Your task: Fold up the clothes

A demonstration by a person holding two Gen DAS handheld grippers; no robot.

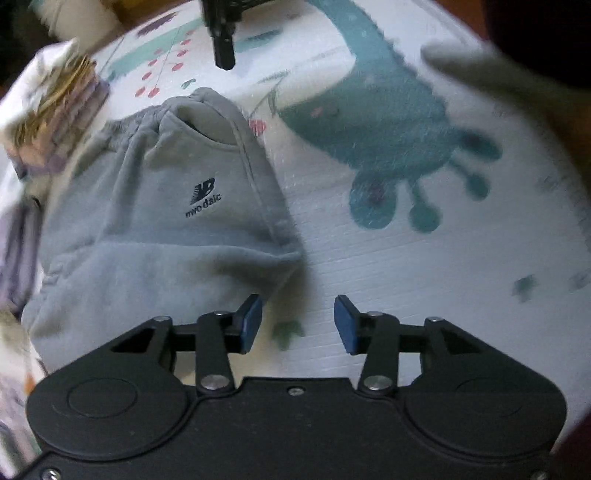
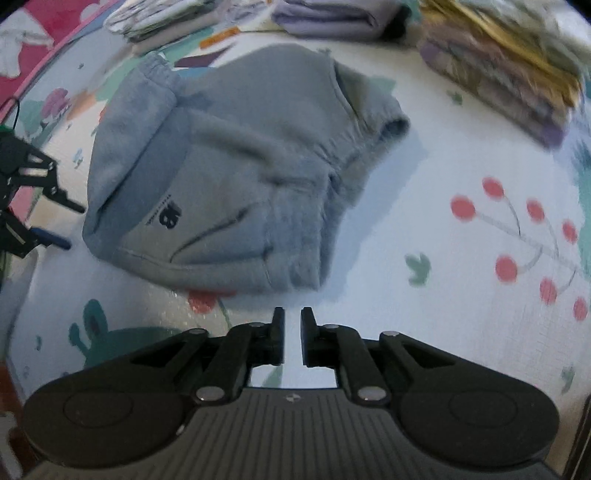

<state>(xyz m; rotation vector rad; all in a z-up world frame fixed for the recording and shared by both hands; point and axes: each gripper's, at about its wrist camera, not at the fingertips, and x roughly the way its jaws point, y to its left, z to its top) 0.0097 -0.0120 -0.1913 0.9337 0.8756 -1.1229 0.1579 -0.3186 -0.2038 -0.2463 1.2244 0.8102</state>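
Folded grey sweatpants with a dark logo lie on a white play mat printed with a teal dinosaur. My left gripper is open and empty, hovering just beside the pants' near right corner. In the right wrist view the same pants lie in the middle, and my right gripper is nearly shut with a thin gap, empty, just short of their near edge. The right gripper shows at the top of the left wrist view; the left gripper shows at the left edge of the right wrist view.
A stack of folded clothes lies at the far right, with a lilac folded garment and a patterned one at the far edge. The stack also shows at the left in the left wrist view. A pale sleeve-like cloth is at upper right.
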